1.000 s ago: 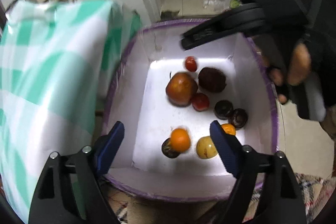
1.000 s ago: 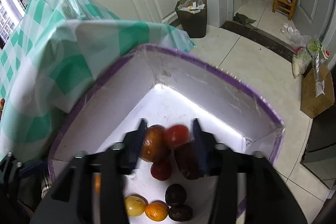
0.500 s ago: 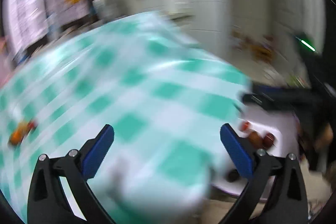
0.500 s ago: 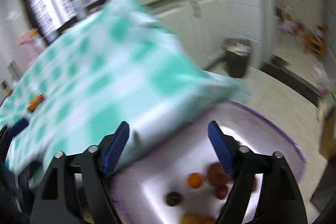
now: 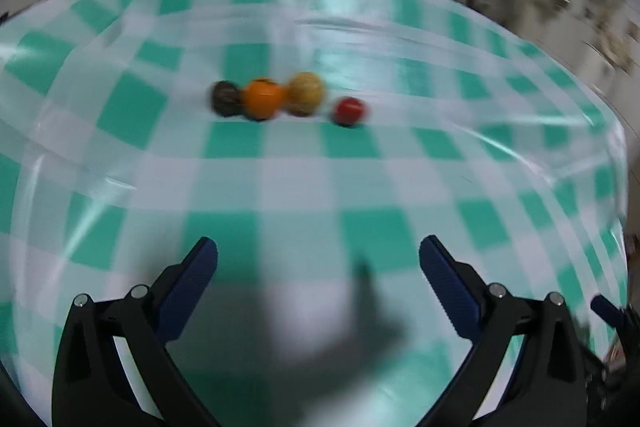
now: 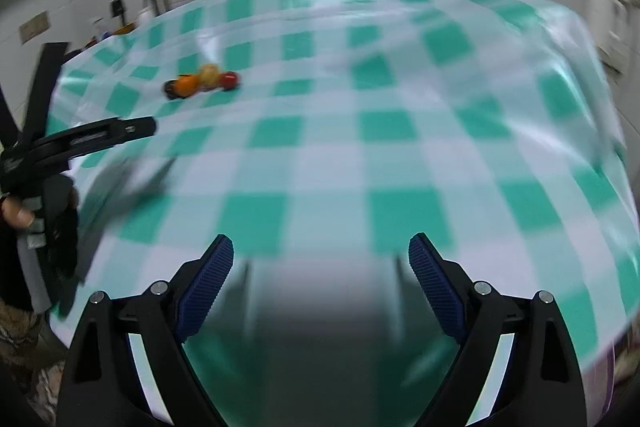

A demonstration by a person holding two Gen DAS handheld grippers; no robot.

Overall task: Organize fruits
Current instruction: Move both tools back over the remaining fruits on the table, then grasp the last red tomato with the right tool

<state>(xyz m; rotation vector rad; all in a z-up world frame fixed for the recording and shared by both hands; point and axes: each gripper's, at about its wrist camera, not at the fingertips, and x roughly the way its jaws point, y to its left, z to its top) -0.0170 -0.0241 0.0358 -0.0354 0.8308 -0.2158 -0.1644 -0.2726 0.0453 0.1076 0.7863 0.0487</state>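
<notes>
Four fruits lie in a row on the far part of the green-checked tabletop (image 5: 280, 167): dark fruit (image 5: 225, 98), orange (image 5: 262, 99), yellow fruit (image 5: 306, 93), then red fruit (image 5: 349, 110) slightly apart at right. Left tongs (image 5: 318, 263) stand wide and empty. Right tongs (image 6: 320, 259) are opening, nothing between them.

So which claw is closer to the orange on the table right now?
Left. The left claw faces the orange roughly straight ahead; the right claw sits farther back, with the orange far off to its left.

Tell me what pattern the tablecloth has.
Green-and-white checks on the tablecloth, clearest in the left wrist view.
</notes>
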